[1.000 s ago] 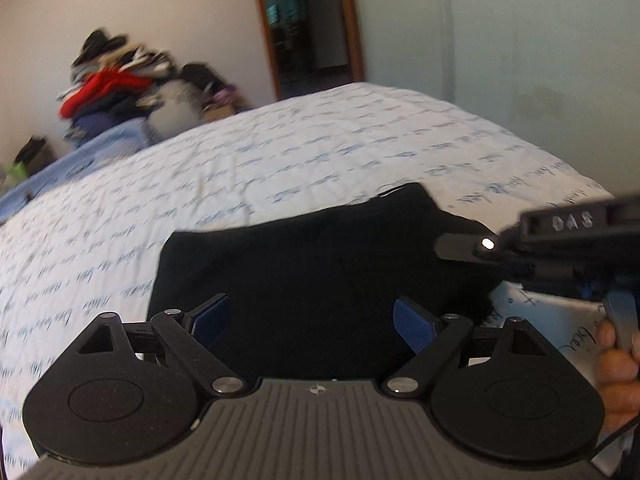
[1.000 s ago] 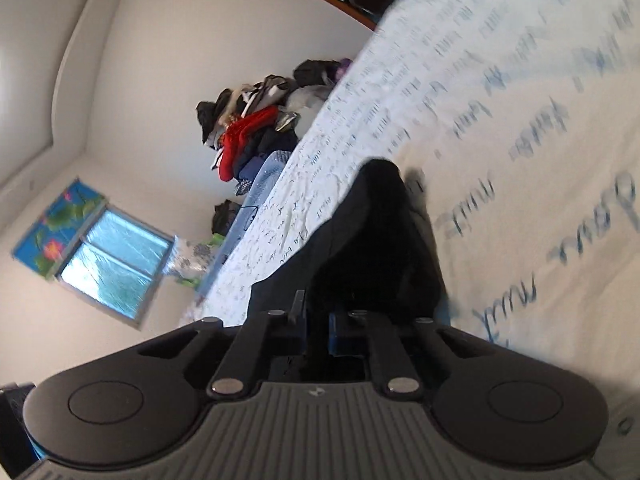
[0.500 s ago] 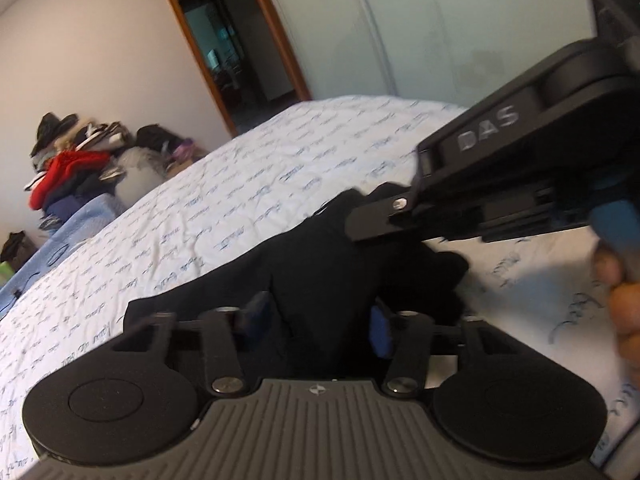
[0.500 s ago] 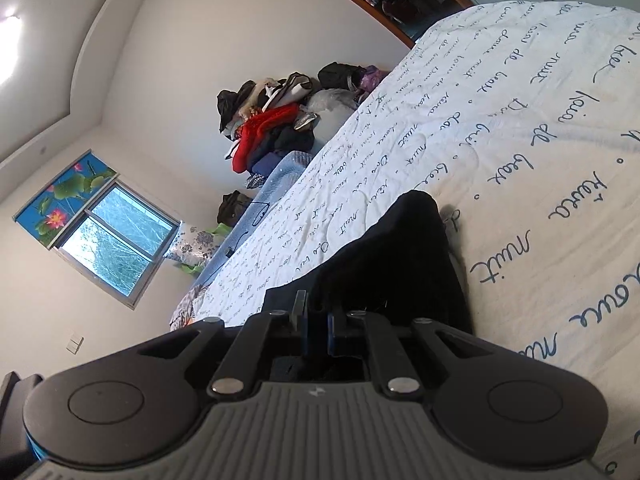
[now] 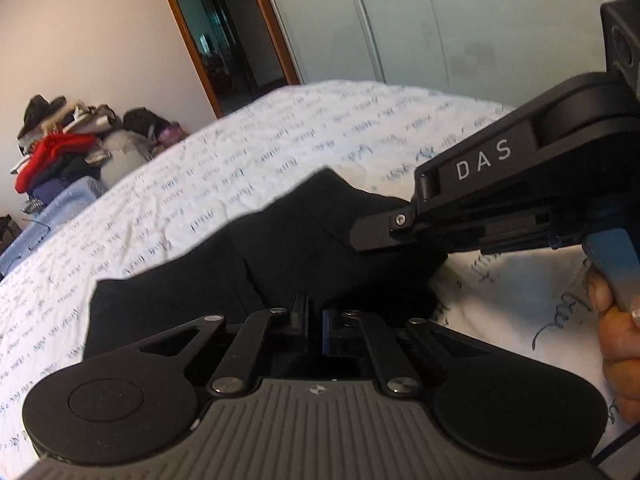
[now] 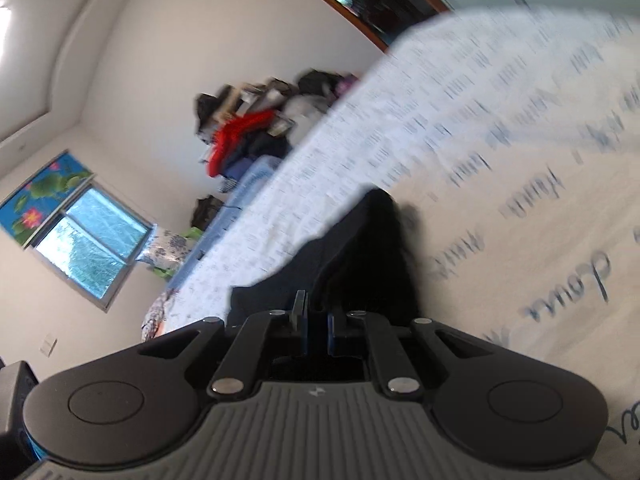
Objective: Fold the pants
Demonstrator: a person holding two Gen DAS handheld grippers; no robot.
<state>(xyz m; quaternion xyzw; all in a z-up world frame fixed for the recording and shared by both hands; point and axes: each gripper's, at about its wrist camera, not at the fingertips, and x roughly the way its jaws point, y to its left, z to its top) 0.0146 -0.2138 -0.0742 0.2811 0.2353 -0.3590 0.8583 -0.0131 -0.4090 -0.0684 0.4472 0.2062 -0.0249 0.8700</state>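
Note:
The black pants (image 5: 248, 256) lie folded on the white bed sheet (image 5: 280, 140) printed with blue script. My left gripper (image 5: 314, 320) is shut on the near edge of the pants. My right gripper (image 6: 316, 320) is shut on the pants (image 6: 360, 256) too and lifts a fold of the cloth. The right gripper also shows in the left wrist view (image 5: 372, 236), coming in from the right and pinching the pants' right edge, with the person's hand (image 5: 618, 340) behind it.
A pile of clothes (image 5: 68, 148) with a red garment lies beyond the bed's far left side. An open doorway (image 5: 224, 44) and a pale wardrobe door (image 5: 460, 28) stand behind the bed. A window (image 6: 88, 240) shows in the right wrist view.
My left gripper has closed from wide open onto the pants' near edge. The right gripper, shut on the pants throughout, has moved closer in the left wrist view and lifted the cloth.

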